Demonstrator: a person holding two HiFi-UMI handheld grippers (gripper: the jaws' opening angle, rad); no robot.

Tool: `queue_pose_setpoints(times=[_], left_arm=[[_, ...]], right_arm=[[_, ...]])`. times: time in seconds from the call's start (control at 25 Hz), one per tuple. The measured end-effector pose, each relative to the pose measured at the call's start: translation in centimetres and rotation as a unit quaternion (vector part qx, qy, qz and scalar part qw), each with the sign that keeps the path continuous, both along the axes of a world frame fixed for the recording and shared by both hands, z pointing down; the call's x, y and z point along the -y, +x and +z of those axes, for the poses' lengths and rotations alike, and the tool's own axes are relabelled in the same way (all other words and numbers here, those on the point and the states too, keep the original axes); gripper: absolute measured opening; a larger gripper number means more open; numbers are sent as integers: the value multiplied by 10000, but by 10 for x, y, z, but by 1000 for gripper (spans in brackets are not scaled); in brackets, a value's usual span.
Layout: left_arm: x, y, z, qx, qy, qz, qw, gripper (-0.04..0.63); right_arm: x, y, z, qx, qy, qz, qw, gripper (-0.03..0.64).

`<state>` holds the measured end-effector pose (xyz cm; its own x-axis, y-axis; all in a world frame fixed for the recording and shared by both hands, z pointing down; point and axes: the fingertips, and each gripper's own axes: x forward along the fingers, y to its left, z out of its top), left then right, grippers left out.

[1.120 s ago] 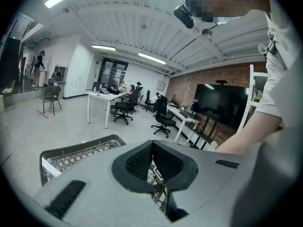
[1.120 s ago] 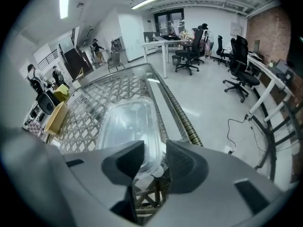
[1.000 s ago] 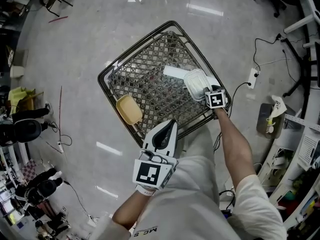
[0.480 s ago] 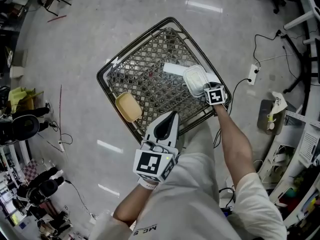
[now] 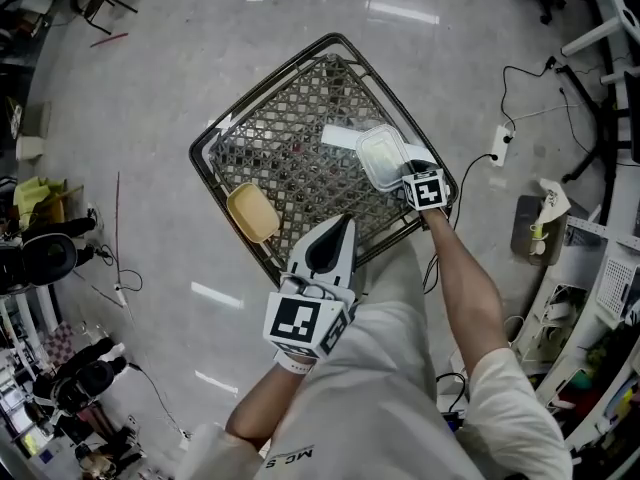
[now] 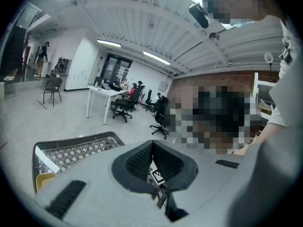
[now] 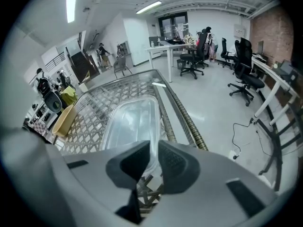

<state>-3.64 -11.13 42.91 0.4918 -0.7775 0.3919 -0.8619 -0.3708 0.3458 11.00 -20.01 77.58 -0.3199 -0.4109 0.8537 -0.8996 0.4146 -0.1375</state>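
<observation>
Leftmost, a shallow yellow plastic tub point(image 5: 251, 213) lies in a square dark wire-mesh basket point(image 5: 285, 128), near the basket's left corner, and nothing touches it. The basket stands on a glossy grey floor point(image 5: 150, 298).

Next comes the left gripper point(image 5: 345, 224), held low in front of the person's white shirt point(image 5: 380, 408). Its tip hangs over the basket's near rim and is well apart from the tub. In the left gripper view its two dark jaws are pressed together with nothing between them. The marker cube point(image 5: 300, 324) at its back faces up towards the head camera.

Further right, a flat white strip point(image 5: 338, 136) lies on the mesh. It is just beside the far edge of a clear rectangular plastic container point(image 5: 381, 155). That container sits in the basket's right corner, close along the right rim.

The right gripper point(image 7: 152, 151) is clamped on the near rim of this clear container. In its own view the thin transparent edge runs up between the two jaws, which stand only a sliver apart around it. The container stretches away from the jaws over the mesh, with the yellow tub off to the left. In the head view the right gripper's marker cube point(image 5: 425, 189) sits just behind the container's near end.

To the right of the basket, a white power strip point(image 5: 497, 145) and a black cable point(image 5: 520, 73) lie on the floor.
</observation>
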Motion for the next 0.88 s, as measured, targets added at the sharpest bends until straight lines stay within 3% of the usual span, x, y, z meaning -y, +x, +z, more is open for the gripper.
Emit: queue_pose_setpoints(times=[0.36,0.88], left_arm=[[-3,1,-8,-89,123,22,9999,25],[-9,-3,-23,-249,363,-56,9990,25]], right_arm=[[26,-35,-82,540,1115,-269,9919,69],[21,-72,-240,1124,2629,-735,9554,69]])
